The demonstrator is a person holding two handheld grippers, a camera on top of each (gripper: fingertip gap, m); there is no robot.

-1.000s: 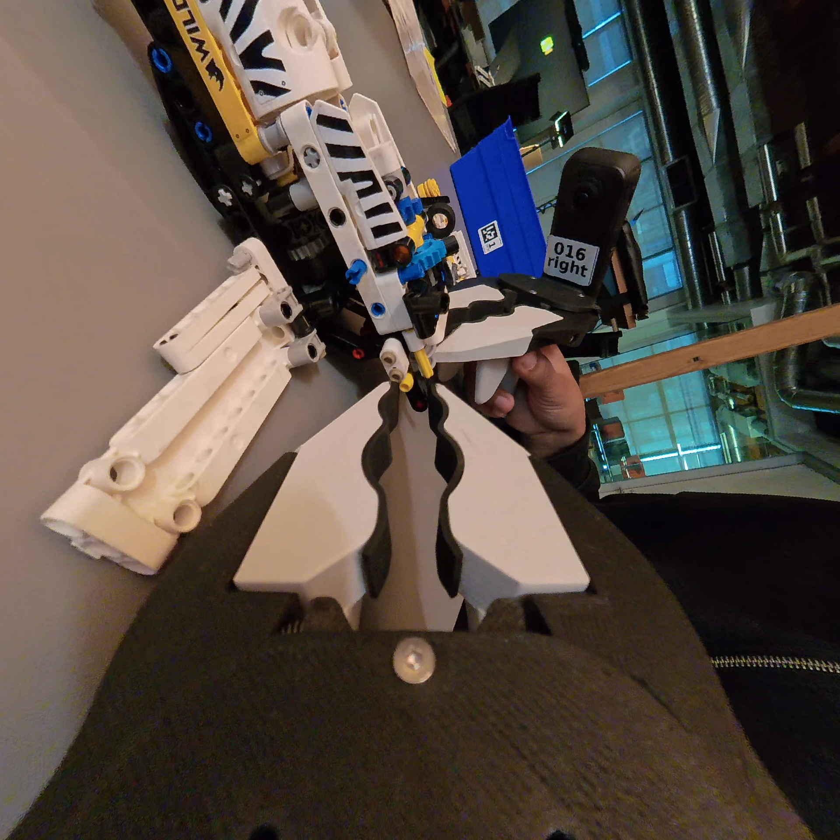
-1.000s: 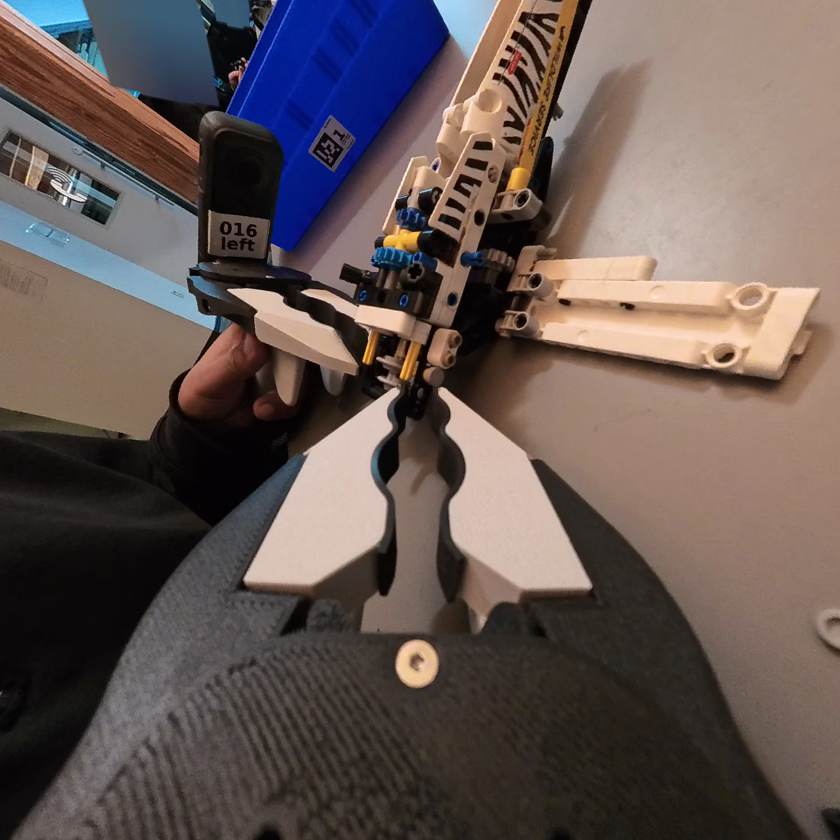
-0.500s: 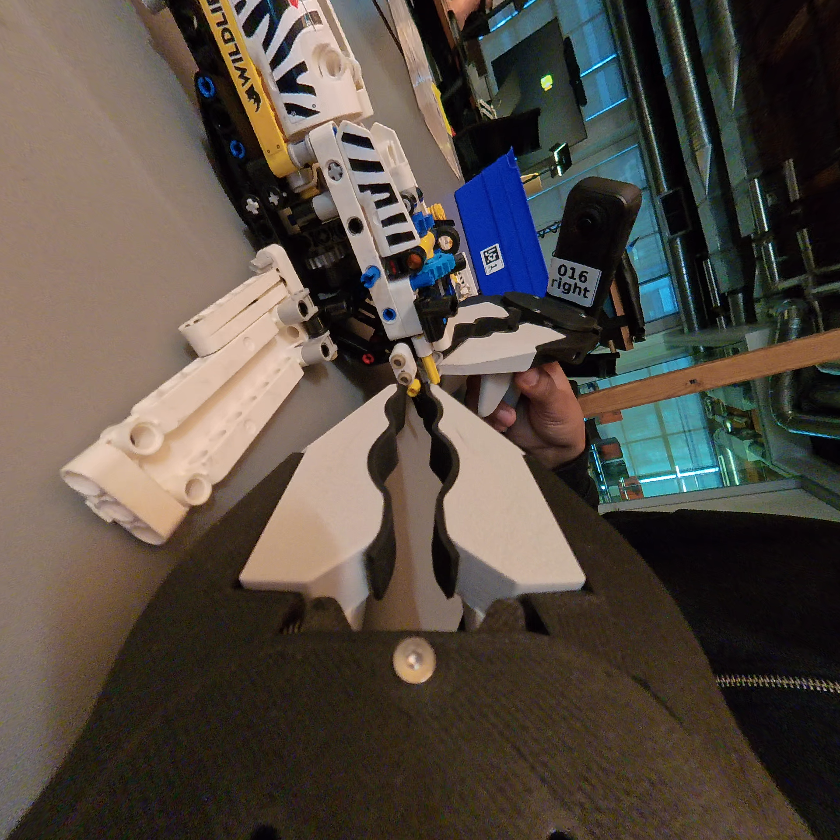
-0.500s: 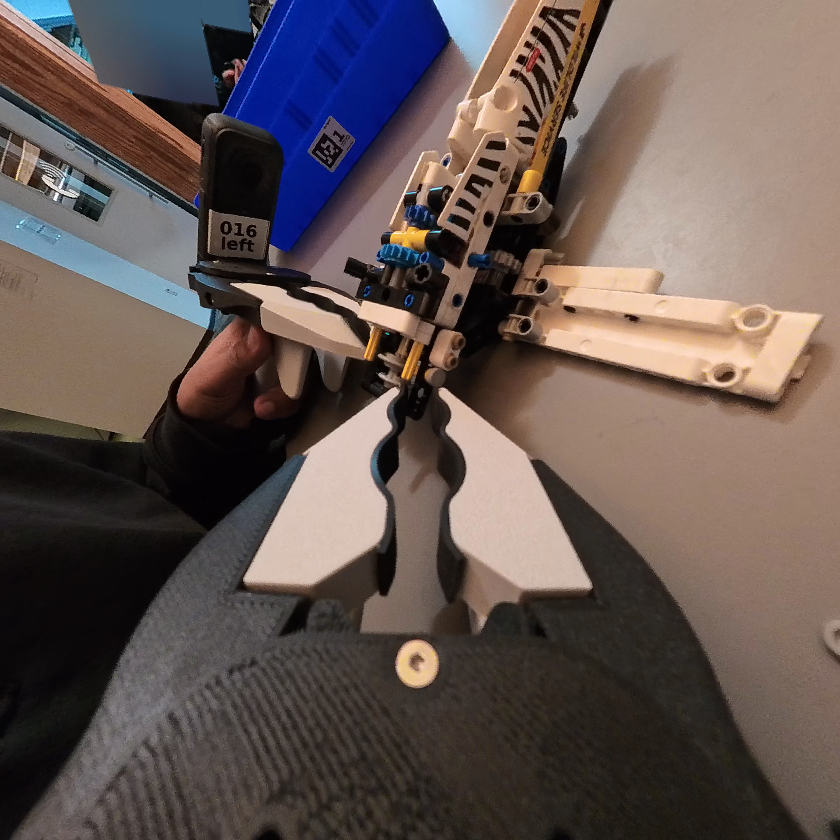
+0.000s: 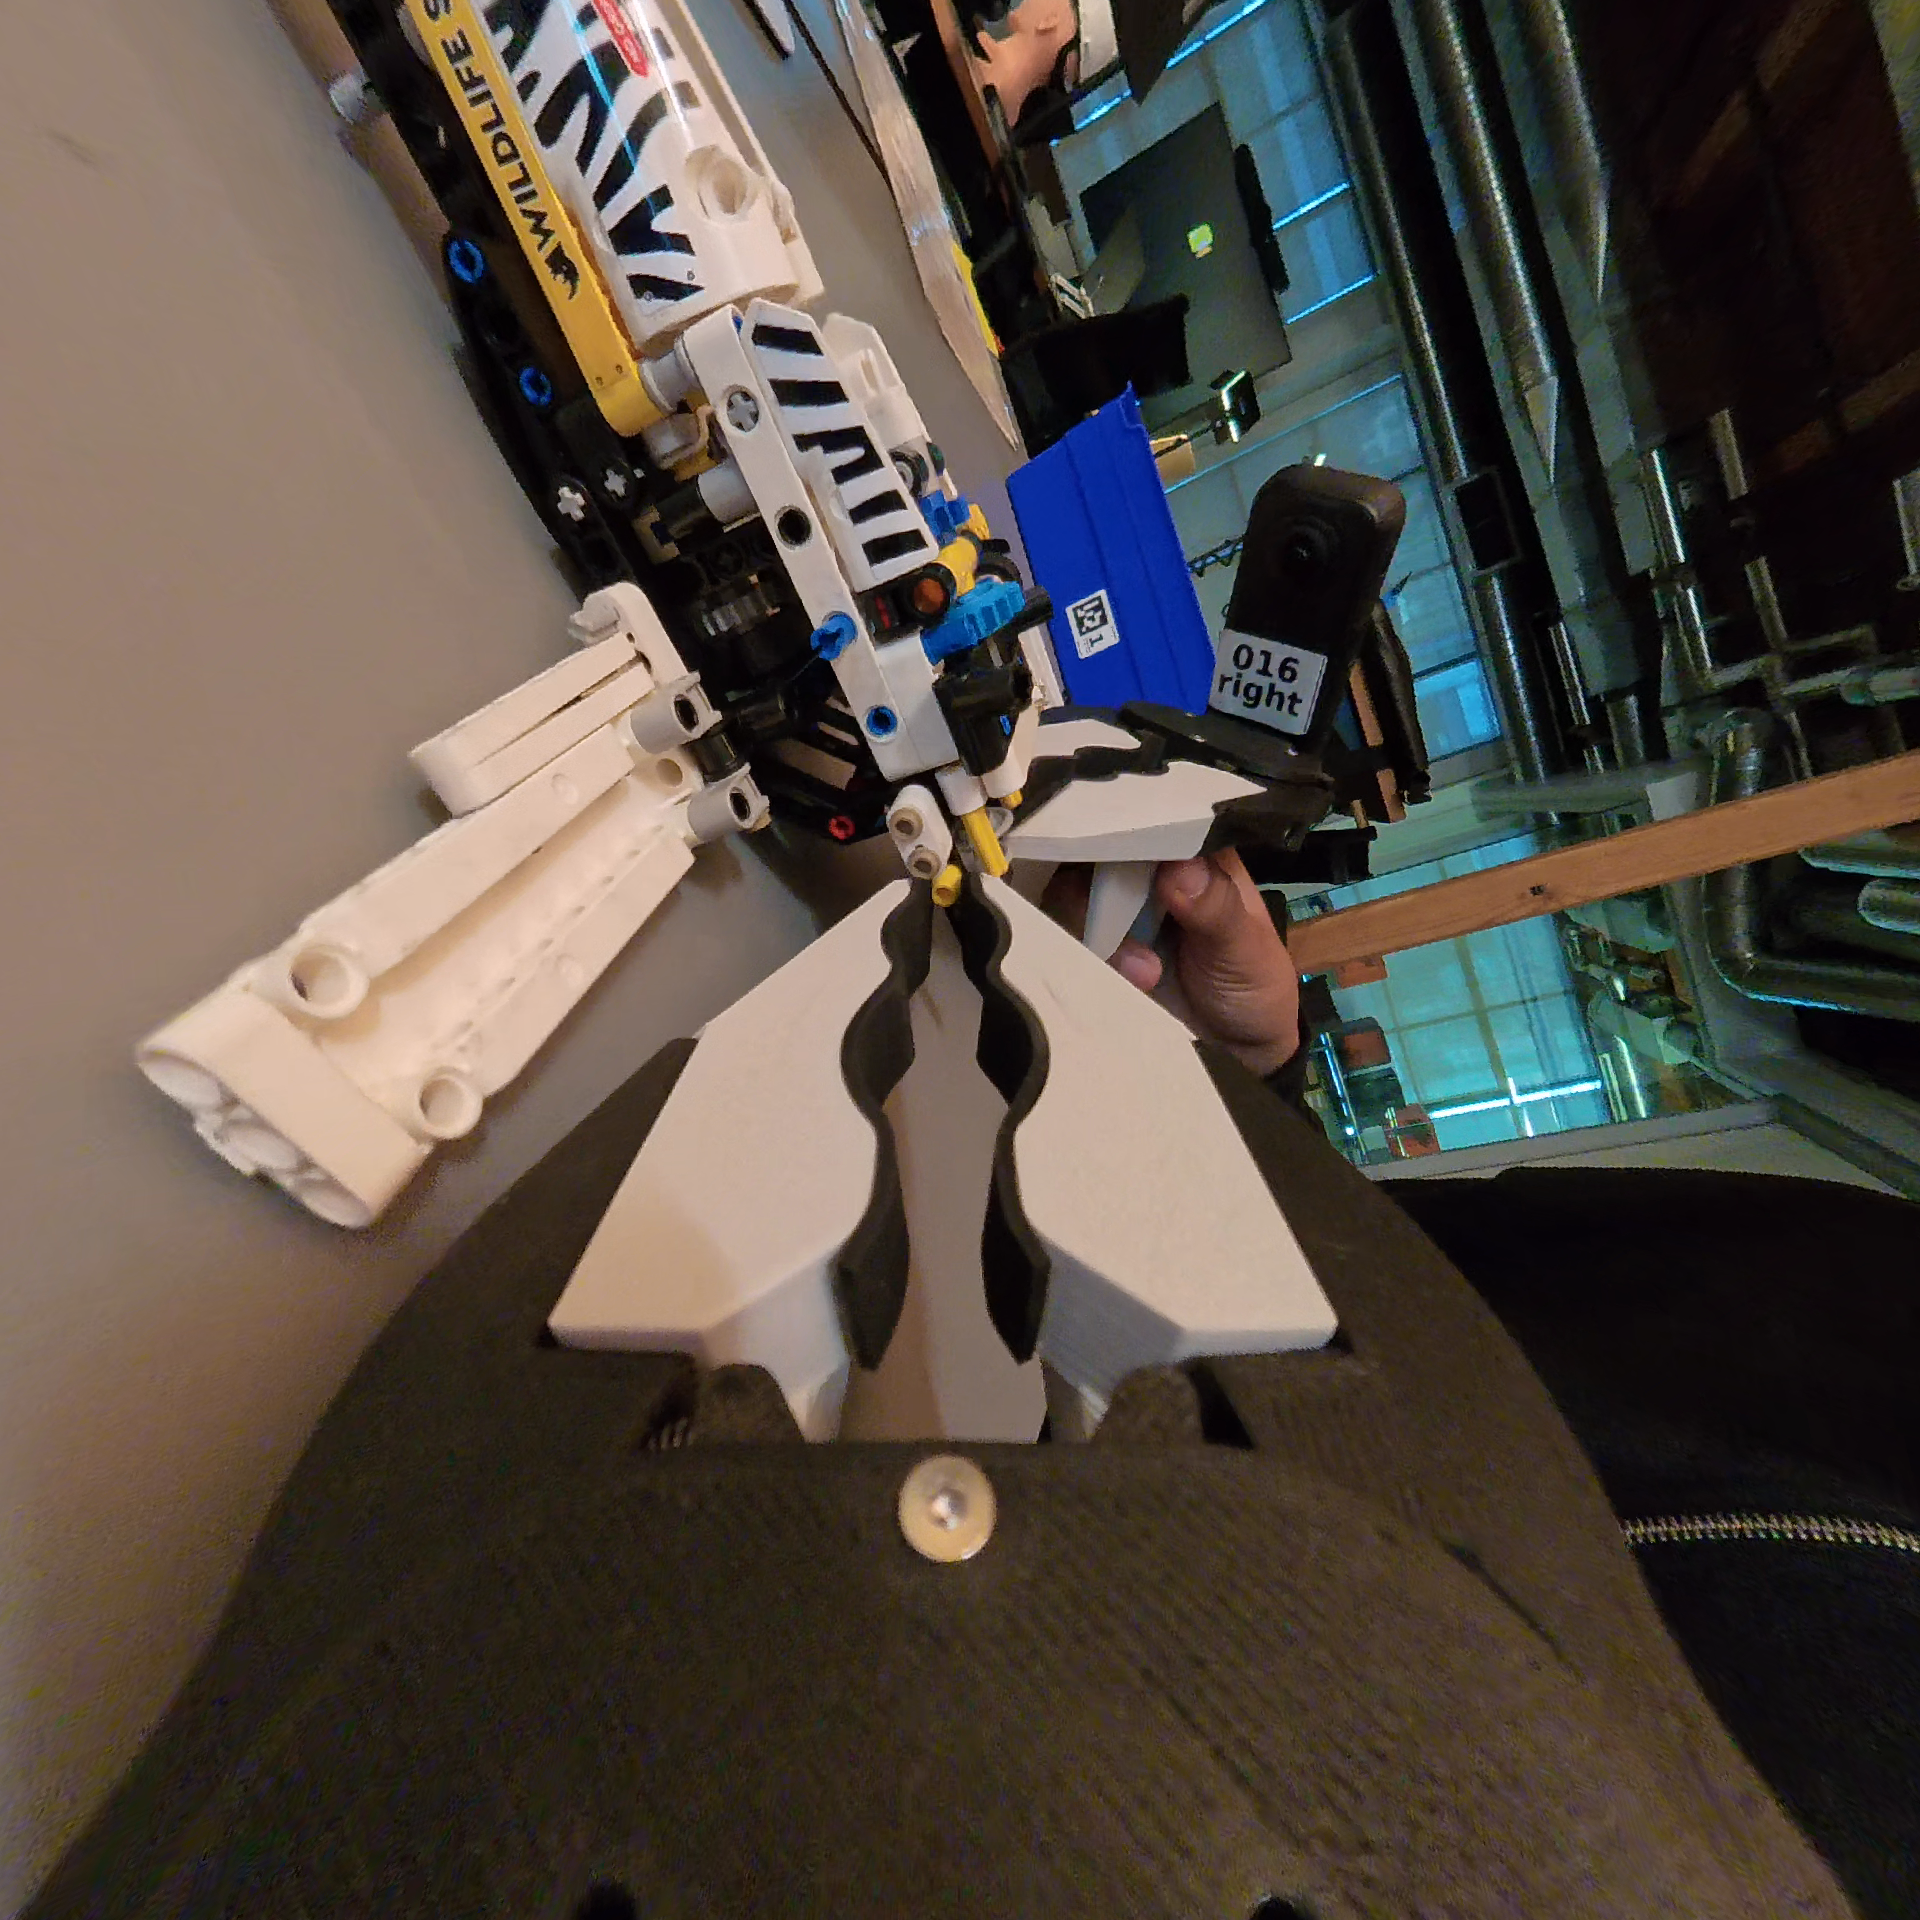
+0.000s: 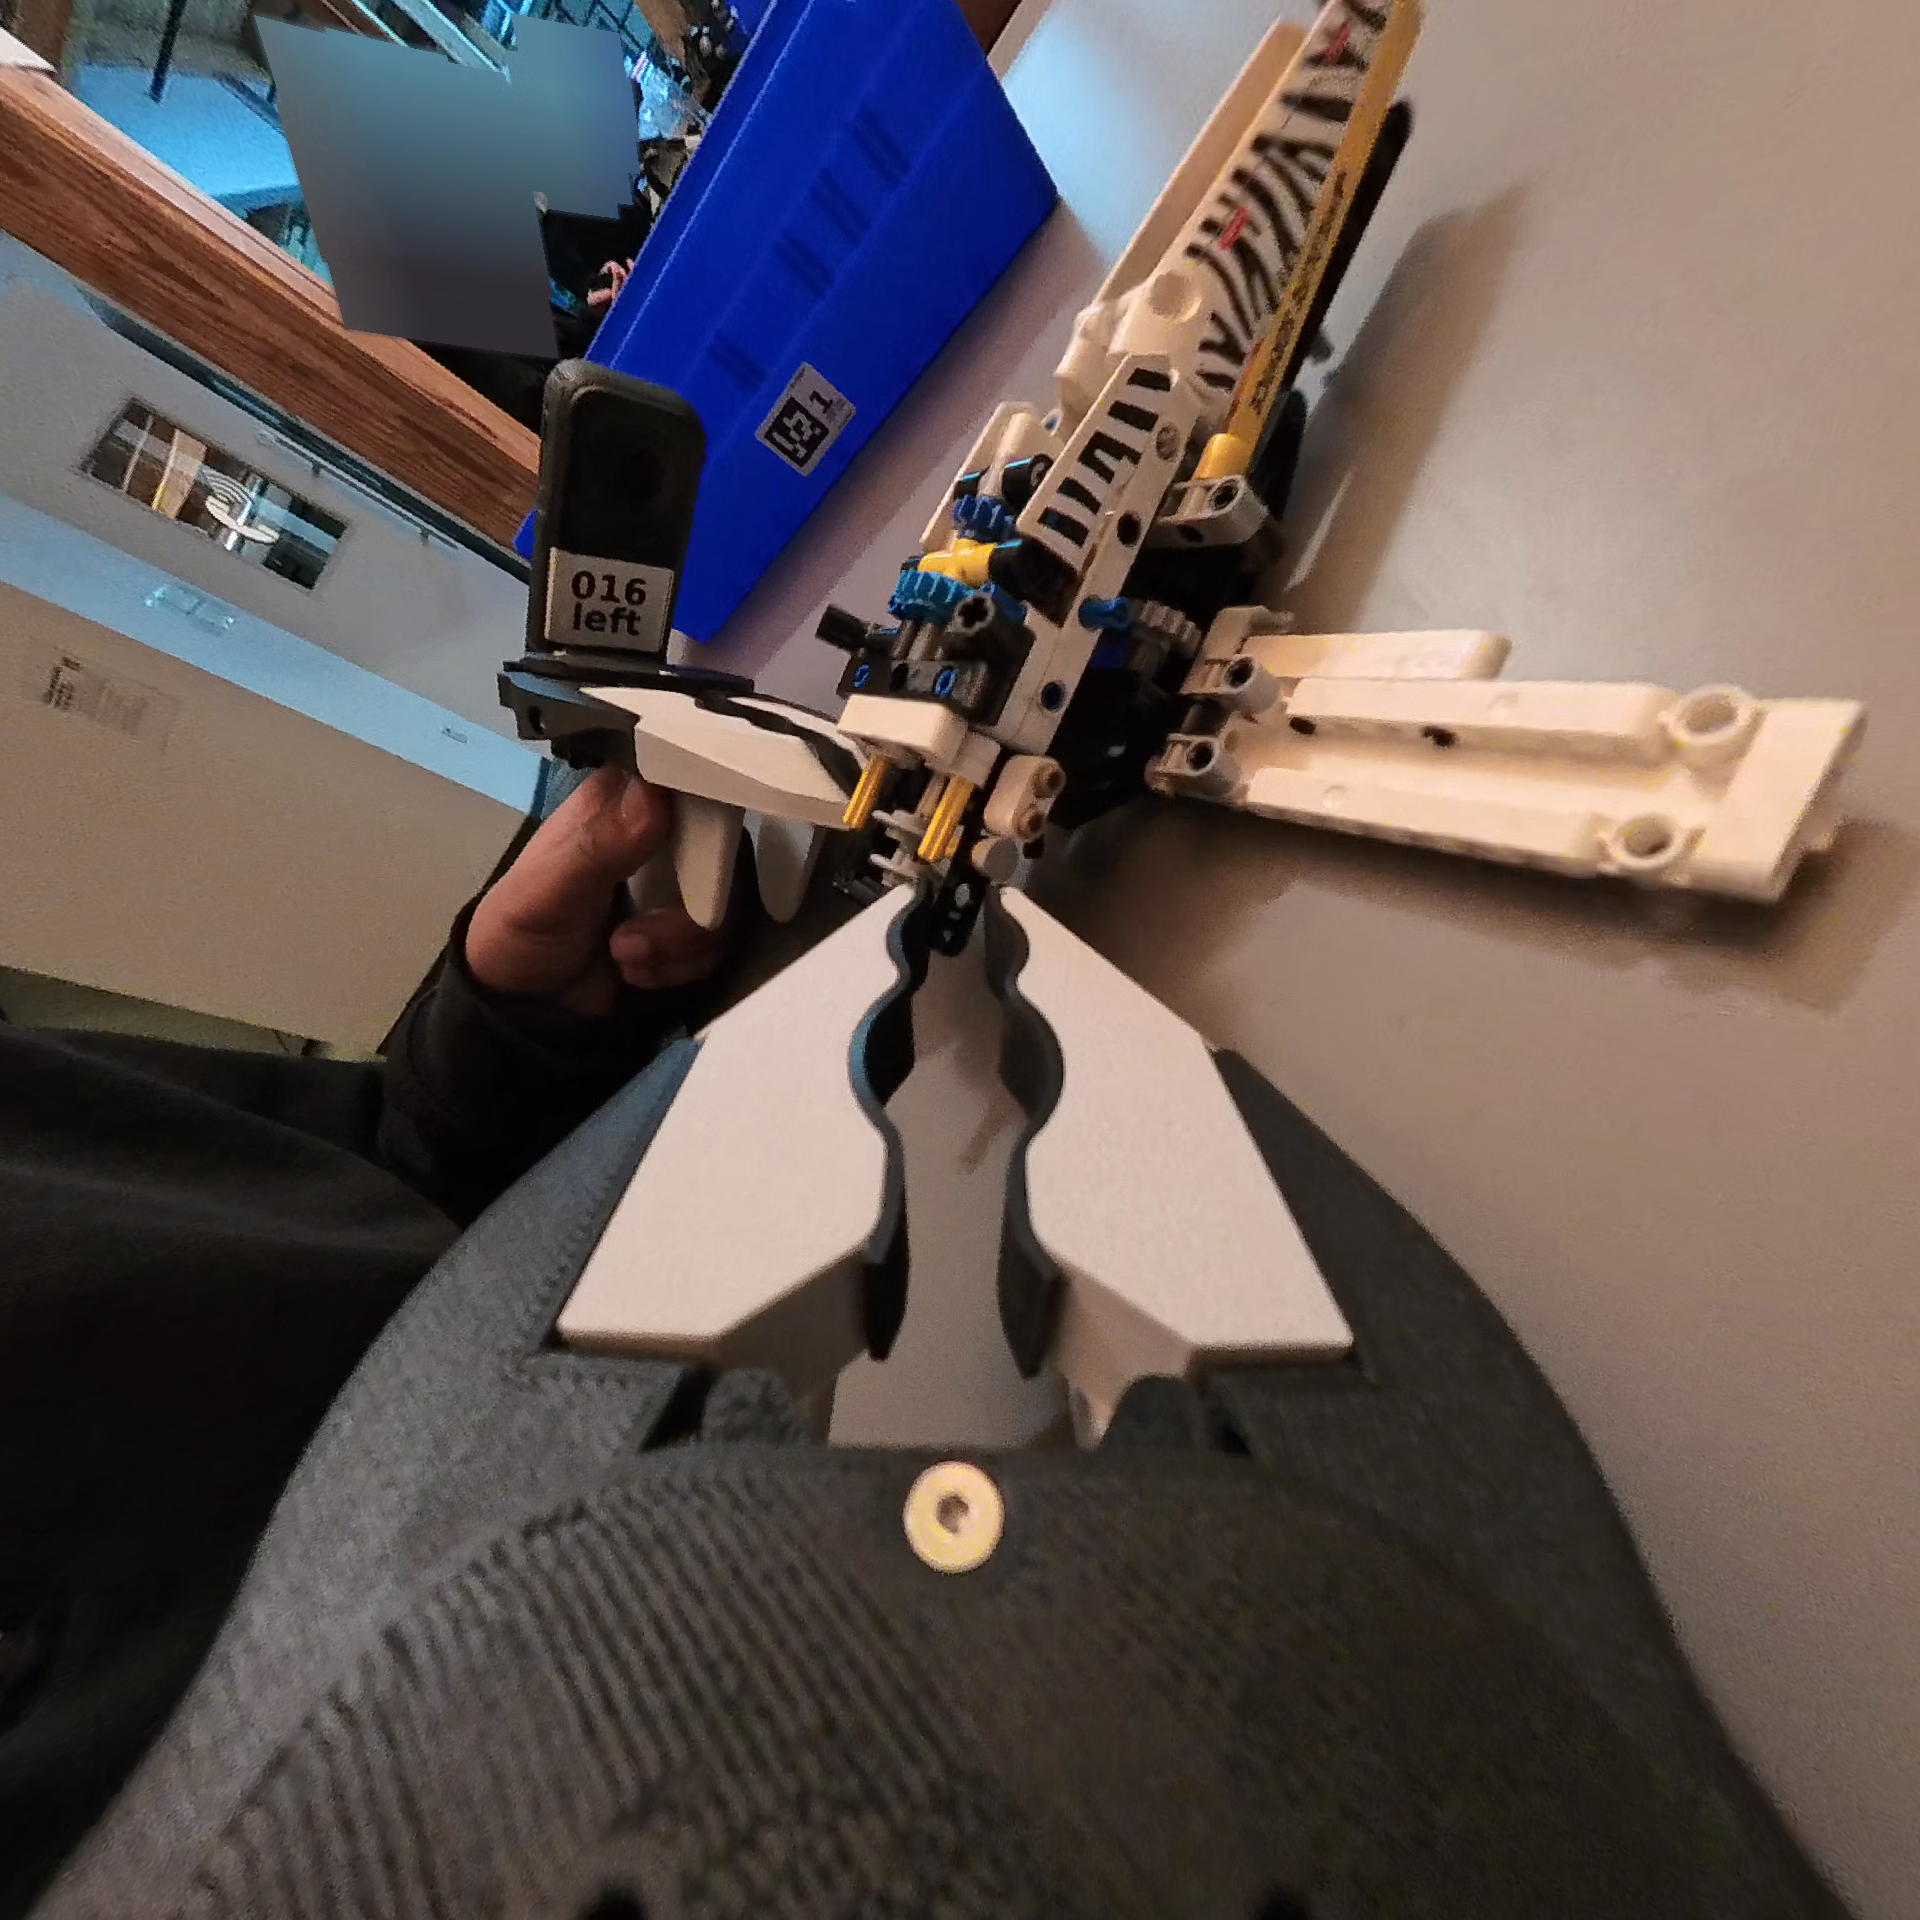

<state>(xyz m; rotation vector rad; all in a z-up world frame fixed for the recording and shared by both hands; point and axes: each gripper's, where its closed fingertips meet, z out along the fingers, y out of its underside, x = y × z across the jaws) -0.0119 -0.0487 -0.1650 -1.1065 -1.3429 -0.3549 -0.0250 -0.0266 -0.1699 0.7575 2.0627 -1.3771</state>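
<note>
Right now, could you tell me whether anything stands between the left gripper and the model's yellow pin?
Nothing visible does: the left gripper jaws already pinch the yellow pin. The right gripper sits beside it, not between.

Glossy smooth plastic is being shown by the brick model [image 5: 790, 540] and the blue bin [image 6: 831, 260], matt grainy printed plastic by the gripper bodies and white fingers [image 5: 748, 1122], shiny metal by a screw [image 6: 953, 1529], matt smoothness by the grey table [image 6: 1558, 1247], and wood by a rail [image 5: 1621, 862].
</note>
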